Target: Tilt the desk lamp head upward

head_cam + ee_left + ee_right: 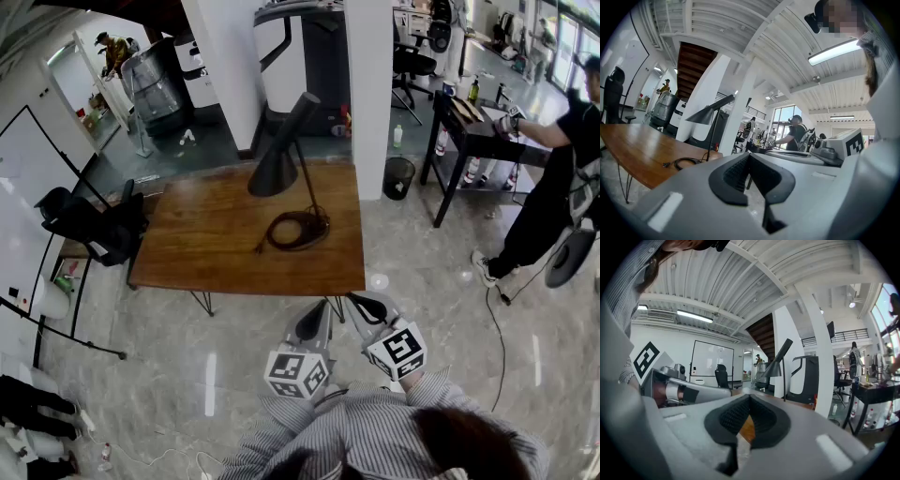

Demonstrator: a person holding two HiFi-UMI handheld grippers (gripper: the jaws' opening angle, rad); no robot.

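**Nothing gripped yet**

The desk lamp (281, 155) stands on the wooden table (206, 244), toward its far right side. Its head slopes downward and its cord (295, 230) lies coiled at the base. The left tool (312, 322) and right tool (364, 305) hover side by side before the table's near edge. Both have their jaws closed together on nothing, well apart from the lamp.

A wooden table (206, 234) on thin metal legs stands on a pale, glossy floor (422, 262). A black lamp (281, 155) stands on it near the right far corner, its cone shade tilted down toward the left. A dark cable (286, 232) lies coiled around the lamp's base, its plug (260, 249) trailing onto bare wood.
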